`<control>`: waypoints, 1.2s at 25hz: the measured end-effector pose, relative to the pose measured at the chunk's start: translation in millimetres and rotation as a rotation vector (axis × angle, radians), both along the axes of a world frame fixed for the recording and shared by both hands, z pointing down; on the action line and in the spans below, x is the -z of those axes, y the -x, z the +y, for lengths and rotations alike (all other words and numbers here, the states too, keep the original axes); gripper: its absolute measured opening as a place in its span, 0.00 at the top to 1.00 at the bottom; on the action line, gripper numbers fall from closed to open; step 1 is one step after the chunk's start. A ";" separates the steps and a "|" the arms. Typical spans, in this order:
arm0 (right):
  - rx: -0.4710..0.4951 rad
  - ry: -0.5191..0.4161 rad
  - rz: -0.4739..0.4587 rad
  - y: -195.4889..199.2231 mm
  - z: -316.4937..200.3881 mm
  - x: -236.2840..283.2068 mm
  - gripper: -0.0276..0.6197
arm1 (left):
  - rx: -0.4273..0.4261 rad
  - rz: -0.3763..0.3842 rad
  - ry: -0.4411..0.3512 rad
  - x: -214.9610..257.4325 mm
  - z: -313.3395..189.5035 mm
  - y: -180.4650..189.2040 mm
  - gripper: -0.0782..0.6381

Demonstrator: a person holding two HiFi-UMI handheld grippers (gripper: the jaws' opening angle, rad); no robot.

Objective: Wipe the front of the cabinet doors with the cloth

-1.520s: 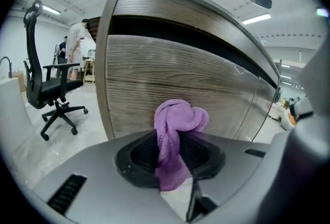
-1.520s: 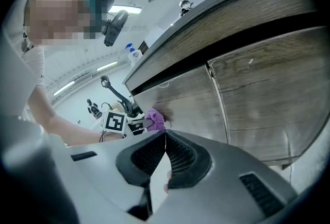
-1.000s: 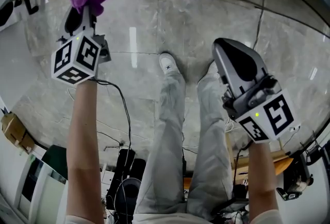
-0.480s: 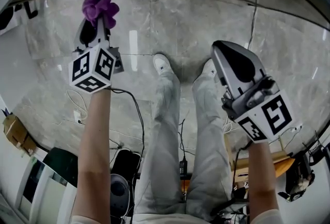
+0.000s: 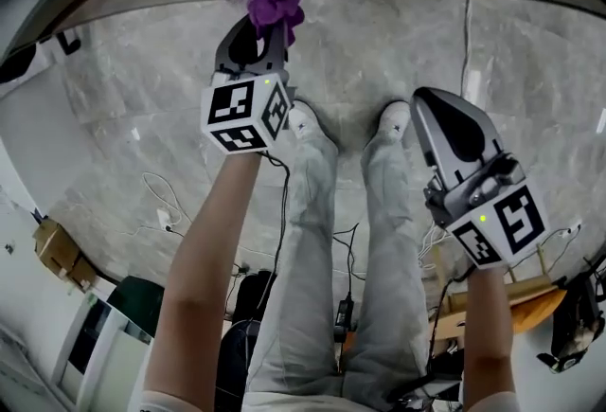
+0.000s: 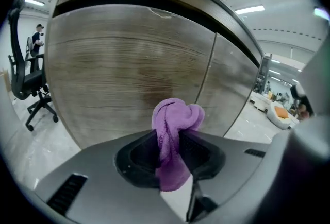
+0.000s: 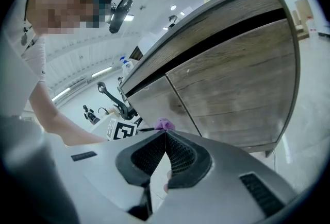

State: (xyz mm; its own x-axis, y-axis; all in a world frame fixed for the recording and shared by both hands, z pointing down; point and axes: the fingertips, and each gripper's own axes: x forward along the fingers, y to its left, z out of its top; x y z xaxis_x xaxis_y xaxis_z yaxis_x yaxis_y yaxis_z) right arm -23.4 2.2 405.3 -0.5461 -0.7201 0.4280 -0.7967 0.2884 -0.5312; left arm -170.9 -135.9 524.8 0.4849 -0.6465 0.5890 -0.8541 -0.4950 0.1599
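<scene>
A bunched purple cloth (image 6: 175, 120) is pinched between the jaws of the left hand-held gripper (image 6: 172, 151) and is held close before the wood-grain cabinet doors (image 6: 129, 63), just left of the seam between them; whether contact is made cannot be told. The right hand-held gripper (image 7: 165, 140) is held well apart from the cloth, its jaws pressed together with nothing between them.
</scene>
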 end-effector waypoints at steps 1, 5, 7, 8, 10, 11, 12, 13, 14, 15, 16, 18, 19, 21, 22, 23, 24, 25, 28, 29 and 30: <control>-0.011 0.006 -0.002 -5.1 5.0 -2.0 0.91 | -0.022 0.014 0.005 -1.5 0.1 -13.5 0.74; -0.031 0.037 0.007 -23.8 22.6 -15.0 0.91 | -0.030 0.056 0.024 -10.2 -11.3 -53.4 0.74; -0.033 0.062 0.016 -29.6 29.9 -26.3 0.91 | -0.002 0.065 0.031 -15.5 -19.2 -62.5 0.74; -0.035 0.076 0.020 -31.8 32.6 -32.4 0.91 | 0.011 0.064 0.030 -17.7 -22.4 -64.8 0.74; -0.041 0.097 0.023 -36.5 35.7 -43.3 0.91 | 0.030 0.057 0.019 -21.4 -26.2 -67.4 0.74; -0.047 0.103 0.025 -39.2 36.3 -47.4 0.91 | 0.037 0.056 0.015 -23.1 -26.2 -68.3 0.74; -0.055 0.105 0.027 -41.7 35.8 -50.3 0.91 | 0.044 0.057 0.013 -24.6 -25.3 -68.7 0.74; -0.065 0.103 0.031 -43.7 34.0 -51.9 0.91 | 0.053 0.059 0.013 -25.9 -24.2 -67.7 0.74; -0.077 0.095 0.035 -44.9 30.1 -52.2 0.91 | 0.064 0.062 0.013 -26.8 -23.7 -65.4 0.74; -0.091 0.081 0.037 -45.4 24.1 -51.6 0.91 | 0.075 0.065 0.010 -27.3 -24.9 -62.4 0.74; -0.106 0.063 0.036 -45.0 16.4 -50.5 0.91 | 0.081 0.068 0.005 -27.5 -27.5 -59.2 0.74; -0.140 0.022 0.027 -42.6 0.4 -47.4 0.91 | 0.073 0.068 -0.006 -28.1 -32.1 -55.0 0.74; -0.157 0.003 0.023 -41.3 -6.8 -45.8 0.91 | 0.058 0.065 -0.010 -28.8 -33.2 -54.6 0.74; -0.177 -0.023 0.021 -37.5 -18.9 -43.7 0.91 | 0.018 0.062 -0.017 -29.1 -34.4 -53.9 0.74; -0.176 -0.030 0.024 -34.0 -23.8 -43.2 0.91 | -0.002 0.061 -0.023 -28.3 -35.5 -52.0 0.74; -0.168 -0.034 0.030 -29.1 -27.5 -43.4 0.91 | -0.019 0.059 -0.033 -27.1 -37.2 -48.6 0.74; -0.152 -0.036 0.037 -23.0 -29.5 -44.2 0.91 | -0.031 0.057 -0.044 -25.8 -39.2 -43.2 0.74; -0.131 -0.034 0.047 -16.0 -29.7 -45.5 0.91 | -0.036 0.055 -0.056 -25.0 -41.3 -35.9 0.74; -0.060 -0.011 0.080 7.5 -21.4 -53.4 0.91 | -0.027 0.053 -0.073 -27.2 -47.1 -6.2 0.74; -0.043 0.003 0.087 15.3 -17.6 -57.5 0.91 | -0.020 0.049 -0.074 -29.0 -49.9 5.8 0.74; -0.032 0.018 0.090 23.0 -14.2 -62.4 0.91 | -0.011 0.043 -0.074 -31.1 -53.6 18.5 0.74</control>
